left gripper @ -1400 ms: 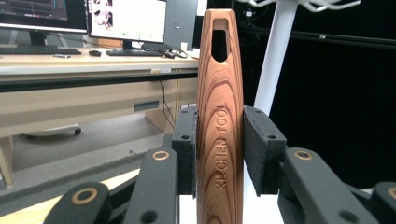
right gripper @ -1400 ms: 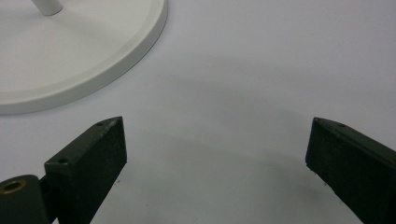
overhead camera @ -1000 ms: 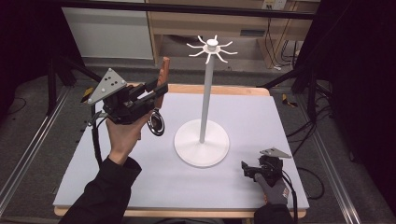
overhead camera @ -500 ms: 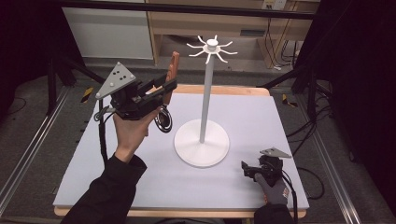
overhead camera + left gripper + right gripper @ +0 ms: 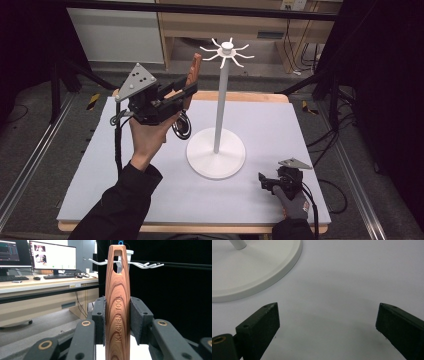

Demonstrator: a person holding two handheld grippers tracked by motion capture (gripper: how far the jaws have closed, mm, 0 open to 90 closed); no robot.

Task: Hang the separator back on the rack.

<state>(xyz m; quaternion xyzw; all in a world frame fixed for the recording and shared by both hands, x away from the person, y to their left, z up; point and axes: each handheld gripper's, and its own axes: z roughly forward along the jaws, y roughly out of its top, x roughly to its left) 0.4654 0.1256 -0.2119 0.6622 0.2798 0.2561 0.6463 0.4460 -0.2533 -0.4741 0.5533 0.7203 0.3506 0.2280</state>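
My left tongs (image 5: 186,90) grip the wooden tool (image 5: 117,302), now raised toward the rack (image 5: 226,50) (likely hanging); right tongs (image 5: 327,322) gape, 2 jaws apart.

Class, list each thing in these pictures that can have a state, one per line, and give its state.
Left tongs: shut on the wooden kitchen tool, raised above the table.
Wooden kitchen tool: held upright, hanging hole on top, not yet on a hook.
White hook stand: upright on the table, hooks bare.
Right tongs: open, empty, low over the table.
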